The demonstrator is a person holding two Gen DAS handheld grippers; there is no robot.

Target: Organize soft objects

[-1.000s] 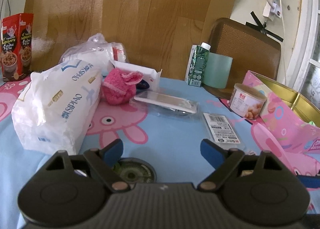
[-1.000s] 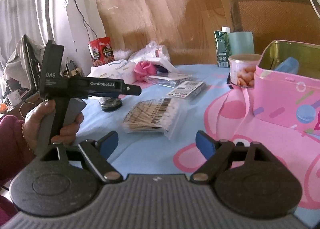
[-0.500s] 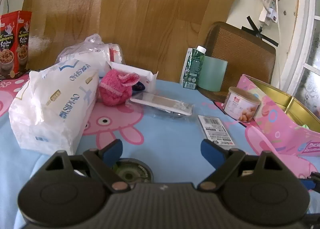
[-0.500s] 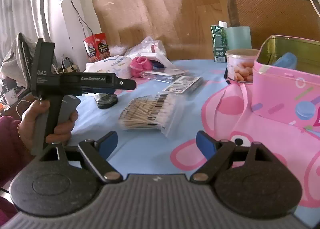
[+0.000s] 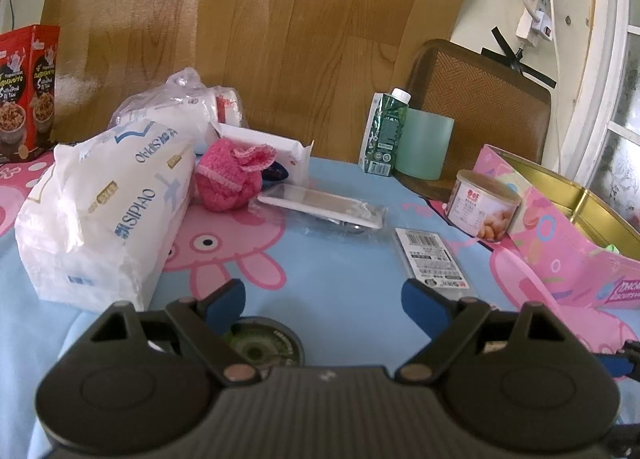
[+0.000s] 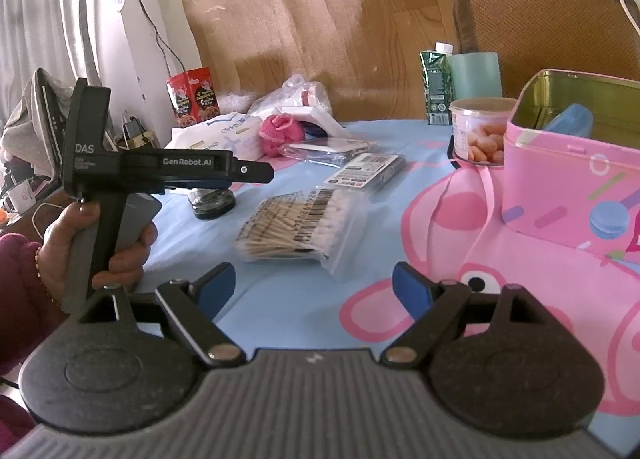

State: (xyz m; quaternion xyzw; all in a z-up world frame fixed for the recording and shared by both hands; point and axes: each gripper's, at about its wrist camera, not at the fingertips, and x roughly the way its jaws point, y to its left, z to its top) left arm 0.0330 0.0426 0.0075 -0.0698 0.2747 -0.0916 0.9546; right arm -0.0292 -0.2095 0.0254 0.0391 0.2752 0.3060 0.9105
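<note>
A pink knitted ball (image 5: 232, 179) lies at the back of the table beside a white SIPIAO tissue pack (image 5: 108, 211); both also show in the right wrist view, the ball (image 6: 280, 131) and the pack (image 6: 224, 135). A bag of cotton swabs (image 6: 300, 227) lies mid-table. The pink tin box (image 6: 572, 179) stands open at the right, also seen in the left wrist view (image 5: 560, 227). My left gripper (image 5: 324, 303) is open and empty above the table, over a round black tin (image 5: 260, 343). My right gripper (image 6: 314, 287) is open and empty, short of the swabs.
A clear-wrapped flat pack (image 5: 320, 207), a barcoded packet (image 5: 432, 259), a peanut can (image 5: 484, 207), a green carton (image 5: 384, 131), a mint cup (image 5: 424, 147) and a red cereal box (image 5: 28, 91) stand around. A chair (image 5: 480, 107) is behind the table.
Both grippers have shifted slightly with their views; the left one has risen and turned a little. Jaws stay open. Nothing on the table has moved.
</note>
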